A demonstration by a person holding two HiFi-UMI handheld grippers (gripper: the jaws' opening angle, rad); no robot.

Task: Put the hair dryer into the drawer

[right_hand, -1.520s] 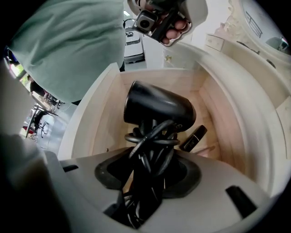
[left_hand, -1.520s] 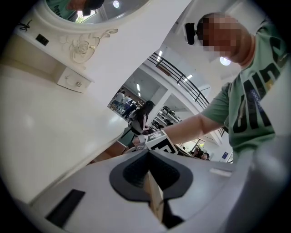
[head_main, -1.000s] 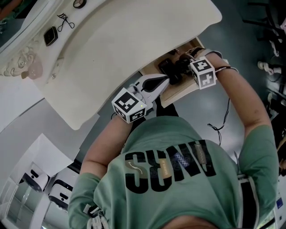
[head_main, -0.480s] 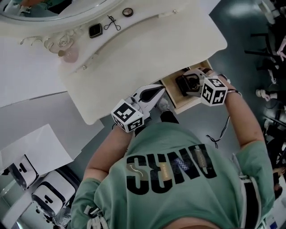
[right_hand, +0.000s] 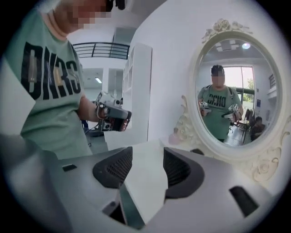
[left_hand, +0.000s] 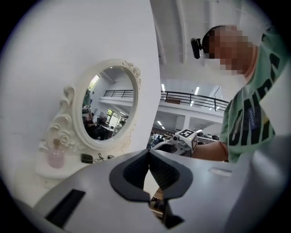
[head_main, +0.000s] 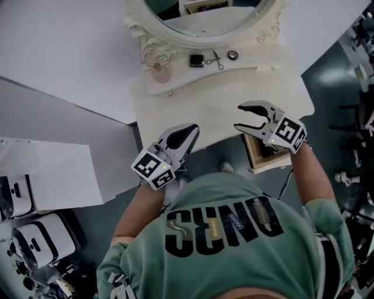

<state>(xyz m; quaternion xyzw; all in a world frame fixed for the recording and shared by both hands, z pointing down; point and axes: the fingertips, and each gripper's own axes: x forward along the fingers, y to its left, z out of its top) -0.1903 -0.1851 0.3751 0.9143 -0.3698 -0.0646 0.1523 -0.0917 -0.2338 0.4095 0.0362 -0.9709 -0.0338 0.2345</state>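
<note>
The wooden drawer (head_main: 255, 159) stands pulled out from the front of the white dressing table (head_main: 210, 99). A dark shape inside it (head_main: 270, 154), most likely the hair dryer, is mostly hidden behind my right gripper. That right gripper (head_main: 238, 117) hangs above the table's front edge with its jaws apart and closing, nothing between them; in the right gripper view (right_hand: 148, 166) only the tabletop shows in the gap. My left gripper (head_main: 191, 129) is raised at the table's front left, shut and empty, its tips (left_hand: 148, 154) touching.
An oval mirror (head_main: 204, 11) with a carved white frame stands at the table's back. Before it lie a pink bottle (head_main: 162, 73), a black compact (head_main: 196, 60), an eyelash curler (head_main: 215, 58) and a small round lid (head_main: 232, 55). White devices (head_main: 35, 239) sit on the floor at left.
Both grippers have risen from the drawer to above the tabletop. The right gripper has come away from the black hair dryer, which stays in the drawer. The head view has swung up to the mirror.
</note>
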